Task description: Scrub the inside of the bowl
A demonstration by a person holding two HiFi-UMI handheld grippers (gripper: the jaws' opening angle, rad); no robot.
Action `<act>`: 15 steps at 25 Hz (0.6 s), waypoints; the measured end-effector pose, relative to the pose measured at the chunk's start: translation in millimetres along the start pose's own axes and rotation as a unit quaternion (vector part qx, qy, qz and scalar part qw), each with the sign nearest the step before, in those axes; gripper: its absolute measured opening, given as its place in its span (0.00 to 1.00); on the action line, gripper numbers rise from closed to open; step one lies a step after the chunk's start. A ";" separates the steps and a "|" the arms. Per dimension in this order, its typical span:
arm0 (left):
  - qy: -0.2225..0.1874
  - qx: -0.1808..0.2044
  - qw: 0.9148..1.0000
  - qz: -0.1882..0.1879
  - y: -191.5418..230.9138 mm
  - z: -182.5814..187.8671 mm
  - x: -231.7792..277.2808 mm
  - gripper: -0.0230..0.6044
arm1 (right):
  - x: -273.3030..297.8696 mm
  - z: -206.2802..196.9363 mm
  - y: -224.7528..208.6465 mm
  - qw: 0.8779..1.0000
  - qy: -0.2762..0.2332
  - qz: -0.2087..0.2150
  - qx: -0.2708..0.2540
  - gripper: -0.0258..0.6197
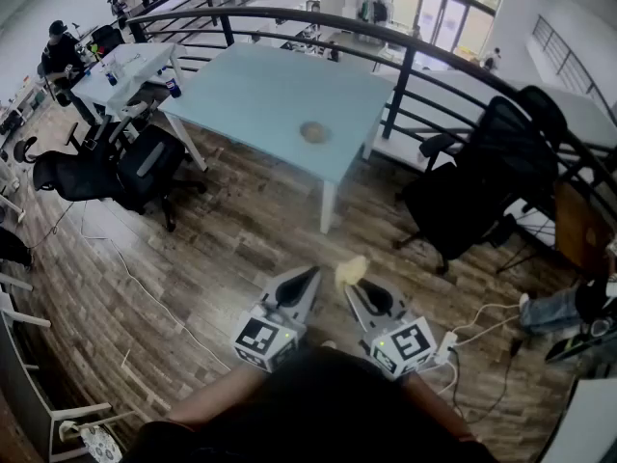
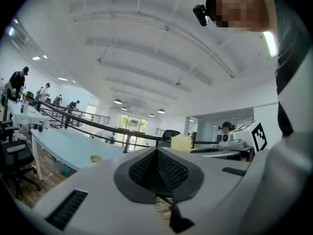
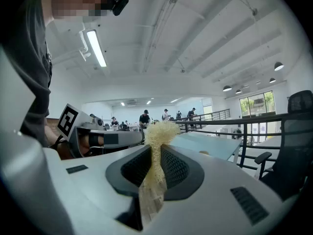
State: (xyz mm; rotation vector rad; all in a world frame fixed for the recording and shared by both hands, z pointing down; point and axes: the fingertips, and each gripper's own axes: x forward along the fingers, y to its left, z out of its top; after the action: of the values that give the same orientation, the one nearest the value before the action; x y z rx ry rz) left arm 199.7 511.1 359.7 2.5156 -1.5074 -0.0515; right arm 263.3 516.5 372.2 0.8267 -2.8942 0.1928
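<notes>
The right gripper (image 3: 155, 156) is clenched on a pale yellow frayed fibre scrubber (image 3: 159, 130). The left gripper (image 2: 157, 154) beside it is closed on nothing. A small brown round bowl (image 1: 314, 132) sits well ahead on the pale blue rectangular table (image 1: 253, 90).

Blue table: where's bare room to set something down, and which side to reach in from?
Only the bowl sits on the blue table, toward its nearest corner. Bare top: everything between bowl and railing, and the whole left half. The front approach over the wood floor is open. Office chairs crowd the left corner, another chair the right side.
</notes>
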 end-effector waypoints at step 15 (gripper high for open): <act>0.010 -0.019 1.000 -0.009 54.6 -2.1 15.2 0.03 | 56.8 -3.7 -12.3 1.000 0.015 -0.007 0.022 0.14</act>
State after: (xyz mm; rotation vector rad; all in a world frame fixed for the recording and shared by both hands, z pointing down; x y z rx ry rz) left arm 159.9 473.3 373.6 2.4917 -1.4632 -0.0582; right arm 222.3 477.4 385.7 0.8423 -2.8646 0.2671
